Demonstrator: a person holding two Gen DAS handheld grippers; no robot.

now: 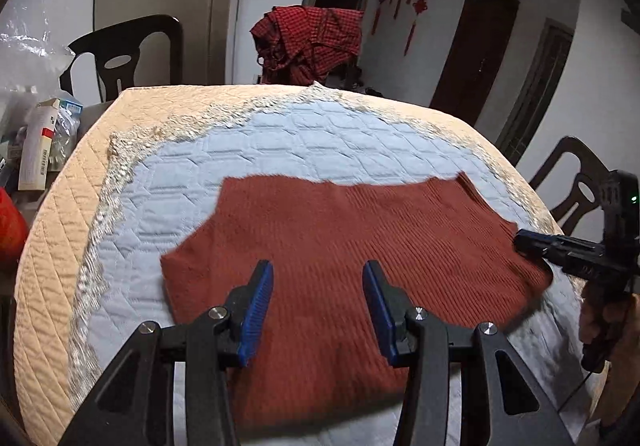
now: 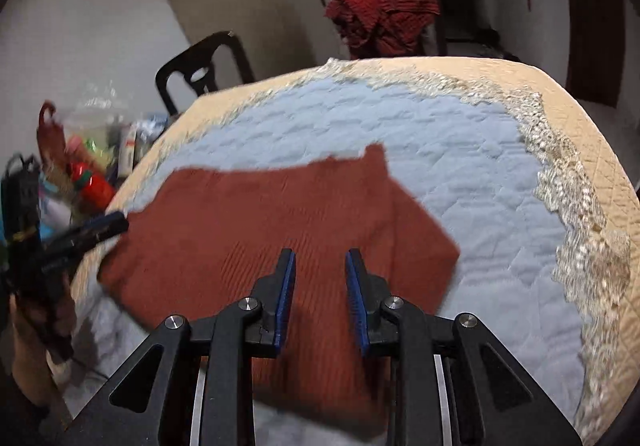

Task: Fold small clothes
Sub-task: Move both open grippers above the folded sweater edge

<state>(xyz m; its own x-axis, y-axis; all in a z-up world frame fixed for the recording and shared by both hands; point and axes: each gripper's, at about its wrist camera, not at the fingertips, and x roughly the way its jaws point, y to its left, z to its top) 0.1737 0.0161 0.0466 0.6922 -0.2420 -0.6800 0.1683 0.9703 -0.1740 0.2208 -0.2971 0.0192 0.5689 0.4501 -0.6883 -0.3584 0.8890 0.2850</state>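
Note:
A rust-red ribbed knit garment [image 1: 340,238] lies flat on the blue quilted table cover [image 1: 280,142]; it also shows in the right wrist view [image 2: 248,222]. My left gripper [image 1: 318,278] hovers open and empty over the garment's near middle. My right gripper [image 2: 320,266] is open and empty above the garment's near part. In the left wrist view the right gripper [image 1: 532,240] shows at the garment's right edge. In the right wrist view the left gripper [image 2: 108,224] shows at the garment's left edge.
A red checked cloth [image 1: 312,38] hangs over a chair behind the table. Dark chairs [image 1: 124,54] stand at the back left and right [image 1: 576,182]. Boxes and bags [image 1: 40,142] crowd the left side. The cover has a beige border with lace trim [image 2: 576,182].

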